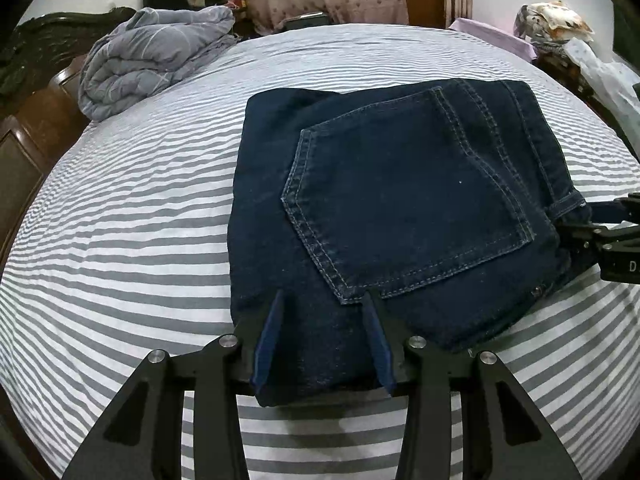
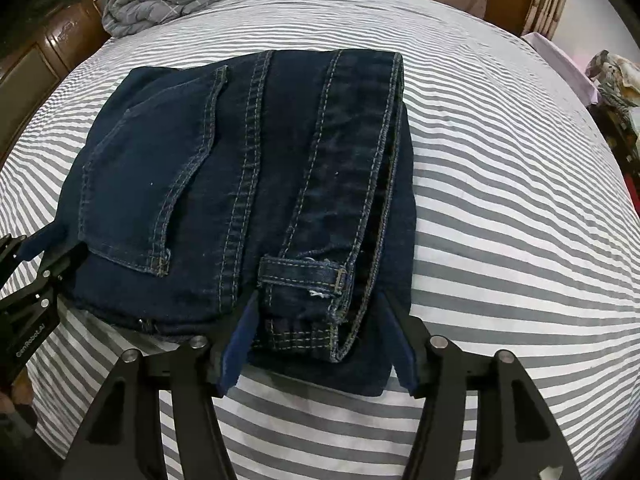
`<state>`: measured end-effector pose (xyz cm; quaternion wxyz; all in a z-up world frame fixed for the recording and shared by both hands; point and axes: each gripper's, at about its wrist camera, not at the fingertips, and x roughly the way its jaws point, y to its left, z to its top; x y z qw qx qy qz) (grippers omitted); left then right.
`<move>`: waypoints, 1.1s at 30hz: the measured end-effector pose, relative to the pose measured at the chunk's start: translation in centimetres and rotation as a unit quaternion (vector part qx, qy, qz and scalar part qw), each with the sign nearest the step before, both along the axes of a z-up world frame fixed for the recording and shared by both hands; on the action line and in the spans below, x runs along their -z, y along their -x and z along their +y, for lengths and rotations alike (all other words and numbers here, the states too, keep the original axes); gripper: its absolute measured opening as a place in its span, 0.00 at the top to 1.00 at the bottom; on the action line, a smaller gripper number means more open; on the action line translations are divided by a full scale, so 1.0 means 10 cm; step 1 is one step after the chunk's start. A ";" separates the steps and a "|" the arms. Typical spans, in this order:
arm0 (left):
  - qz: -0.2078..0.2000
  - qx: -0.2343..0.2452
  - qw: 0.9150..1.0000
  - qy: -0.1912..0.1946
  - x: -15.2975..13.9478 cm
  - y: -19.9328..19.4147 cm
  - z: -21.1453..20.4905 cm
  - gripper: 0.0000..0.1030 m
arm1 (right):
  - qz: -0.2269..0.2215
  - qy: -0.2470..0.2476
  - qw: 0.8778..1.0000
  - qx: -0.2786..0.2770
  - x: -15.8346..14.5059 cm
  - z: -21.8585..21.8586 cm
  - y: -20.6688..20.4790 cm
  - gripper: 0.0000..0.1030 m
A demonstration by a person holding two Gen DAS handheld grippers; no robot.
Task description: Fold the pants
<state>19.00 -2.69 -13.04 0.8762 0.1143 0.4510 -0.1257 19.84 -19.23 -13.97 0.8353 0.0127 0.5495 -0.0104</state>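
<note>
The striped bed sheet (image 1: 120, 240) filled both views, with a grey quilt (image 1: 152, 52) bunched at about ten o'clock near the wooden headboard (image 1: 36, 128). The dark blue jeans (image 1: 380, 200) lay on the sheet as a compact folded stack, centre to two o'clock in the left wrist view, back pocket (image 1: 404, 200) uppermost. In the right wrist view the waistband (image 2: 352, 168) ran from twelve toward six o'clock, a belt loop (image 2: 300, 272) just ahead of the fingers.

The fold looked all but finished, so the step in hand seemed to be squaring and releasing the stack. Done well, that would mean pressing the near edge flat, keeping the layers aligned, and drawing both tools straight back so no pad dragged denim along.

The left gripper (image 1: 324, 300) pointed toward twelve o'clock, low over the stack's near edge, fingers spread apart with denim between them, nothing pinched. The right gripper (image 2: 320, 300) sat likewise at the waistband corner, released, its fingers straddling the cloth.
</note>
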 end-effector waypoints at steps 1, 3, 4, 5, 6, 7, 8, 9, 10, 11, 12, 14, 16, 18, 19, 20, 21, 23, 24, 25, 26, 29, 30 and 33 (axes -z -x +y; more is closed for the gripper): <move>0.002 0.001 1.000 0.003 0.00 0.00 0.01 0.58 | 0.001 -0.002 1.000 0.004 0.00 0.00 0.00 0.45; 0.010 -0.003 1.000 0.014 0.00 -0.02 0.04 0.58 | 0.002 -0.004 1.000 0.007 0.02 -0.01 0.00 0.44; 0.012 -0.005 1.000 0.019 0.00 -0.03 0.05 0.58 | 0.000 -0.005 1.000 0.008 0.02 -0.03 0.00 0.44; 0.013 -0.006 1.000 0.021 0.00 -0.03 0.06 0.58 | -0.001 -0.005 1.000 0.009 0.03 -0.03 0.01 0.44; 0.011 -0.007 1.000 0.022 0.00 -0.03 0.06 0.58 | -0.003 -0.006 1.000 0.012 0.03 -0.03 0.01 0.43; 0.008 -0.006 1.000 0.020 0.00 -0.02 0.06 0.57 | -0.005 -0.007 1.000 0.014 0.04 -0.04 0.02 0.43; 0.005 -0.005 1.000 0.017 0.01 -0.01 0.05 0.57 | -0.005 -0.006 1.000 0.016 0.04 -0.04 0.03 0.43; 0.003 -0.005 1.000 0.012 0.01 -0.01 0.04 0.57 | -0.006 -0.004 1.000 0.022 0.05 -0.03 0.04 0.42; 0.005 -0.009 1.000 0.008 0.00 -0.01 0.02 0.57 | -0.005 -0.003 1.000 0.026 0.06 -0.03 0.04 0.42; 0.010 -0.014 1.000 0.006 -0.01 -0.02 0.01 0.57 | -0.003 -0.001 1.000 0.030 0.06 -0.02 0.04 0.42; 0.017 -0.021 1.000 0.005 -0.03 -0.03 0.01 0.57 | -0.002 0.000 0.999 0.034 0.05 -0.02 0.04 0.41; 0.034 -0.038 0.999 0.010 -0.10 -0.05 0.02 0.56 | 0.003 0.002 0.999 0.045 0.04 -0.03 0.04 0.39; 0.046 -0.056 0.997 0.033 -0.22 -0.02 0.10 0.49 | 0.000 0.004 0.999 0.054 -0.02 -0.02 0.07 0.38; 0.040 -0.076 0.995 0.042 -0.33 0.09 0.20 0.45 | -0.018 -0.005 0.998 0.065 -0.14 -0.04 0.16 0.37; 0.036 -0.078 0.995 0.043 -0.38 0.16 0.24 0.43 | -0.031 -0.016 0.997 0.069 -0.22 -0.05 0.23 0.36; 0.032 -0.081 0.995 0.041 -0.42 0.22 0.29 0.43 | -0.038 -0.020 0.996 0.075 -0.29 -0.04 0.29 0.33; 0.028 -0.087 0.995 0.035 -0.47 0.30 0.33 0.42 | -0.045 -0.025 0.996 0.078 -0.35 -0.03 0.36 0.33; 0.022 -0.090 0.995 0.044 -0.57 0.47 0.41 0.41 | -0.055 -0.027 0.995 0.078 -0.51 0.03 0.51 0.30; 0.014 -0.098 0.994 0.047 -0.64 0.60 0.46 0.41 | -0.057 -0.021 0.995 0.077 -0.57 0.07 0.58 0.30; 0.010 -0.101 0.994 0.048 -0.69 0.67 0.49 0.40 | -0.064 -0.012 0.995 0.073 -0.66 0.14 0.69 0.29; 0.005 -0.102 0.994 0.047 -0.73 0.75 0.52 0.39 | -0.071 -0.009 0.995 0.067 -0.73 0.19 0.77 0.25; -0.016 -0.118 0.993 0.024 -0.87 0.95 0.61 0.38 | -0.097 0.010 0.994 0.053 -0.97 0.36 1.08 0.17; -0.021 -0.123 0.992 0.020 -0.92 1.04 0.64 0.38 | -0.107 0.013 0.993 0.046 -1.04 0.43 1.20 0.16; -0.036 -0.126 0.991 0.022 -1.06 1.23 0.72 0.38 | -0.124 0.025 0.991 0.036 -1.20 0.58 1.44 0.15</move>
